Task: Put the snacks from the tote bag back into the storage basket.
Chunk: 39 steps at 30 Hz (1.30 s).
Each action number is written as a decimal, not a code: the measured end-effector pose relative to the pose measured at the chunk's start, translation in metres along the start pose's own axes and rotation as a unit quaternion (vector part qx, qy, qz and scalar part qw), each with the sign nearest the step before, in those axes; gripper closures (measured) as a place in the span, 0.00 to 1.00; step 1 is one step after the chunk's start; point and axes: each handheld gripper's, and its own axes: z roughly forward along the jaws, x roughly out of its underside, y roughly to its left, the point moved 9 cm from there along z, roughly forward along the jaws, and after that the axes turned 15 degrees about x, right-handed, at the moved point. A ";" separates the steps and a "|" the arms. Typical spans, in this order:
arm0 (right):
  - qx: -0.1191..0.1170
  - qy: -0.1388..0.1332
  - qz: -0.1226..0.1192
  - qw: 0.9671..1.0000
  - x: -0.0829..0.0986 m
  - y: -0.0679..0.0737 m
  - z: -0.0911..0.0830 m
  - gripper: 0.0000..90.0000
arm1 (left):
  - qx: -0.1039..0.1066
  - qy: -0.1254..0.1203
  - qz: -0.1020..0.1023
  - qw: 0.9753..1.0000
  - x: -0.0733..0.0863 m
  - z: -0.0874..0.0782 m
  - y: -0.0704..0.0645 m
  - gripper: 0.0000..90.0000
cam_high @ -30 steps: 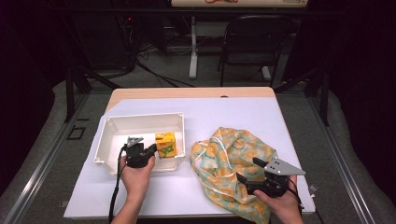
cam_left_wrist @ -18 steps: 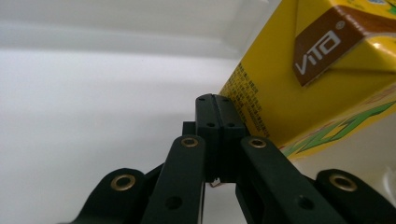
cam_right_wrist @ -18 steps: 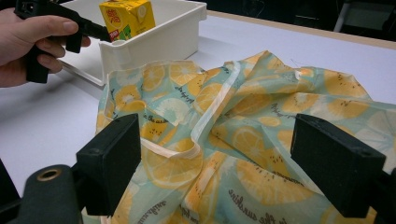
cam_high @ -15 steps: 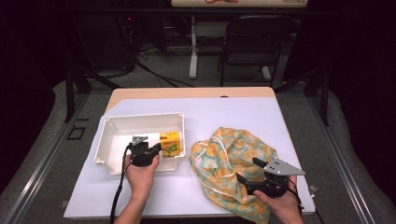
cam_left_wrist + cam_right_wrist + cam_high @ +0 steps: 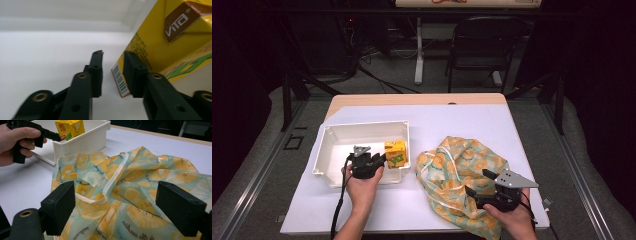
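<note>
Jaws part-open beside juice carton [image 5: 160,42]

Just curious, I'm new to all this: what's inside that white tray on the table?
Inside the white tray stands a yellow drink carton, with the left gripper at it. The tray floor beneath the gripper is hidden.

You have a yellow Vita drink carton [image 5: 395,153] standing, perhaps slightly tilted, in the right end of a white tray [image 5: 332,145], beside a crumpled lemon-print cloth bag [image 5: 462,175] on the table.
</note>
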 end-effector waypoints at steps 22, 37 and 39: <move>0.000 0.004 0.001 1.000 0.001 0.002 0.002 0.17 | 0.086 -0.029 0.084 0.992 0.000 -0.064 -0.016 0.00; 0.006 0.004 0.003 1.000 0.002 -0.003 0.001 0.17 | 0.091 -0.024 0.083 0.992 0.020 -0.091 -0.011 0.00; 0.006 0.004 0.002 1.000 0.002 -0.003 0.001 0.17 | 0.091 -0.028 0.082 0.992 0.021 -0.095 -0.010 0.00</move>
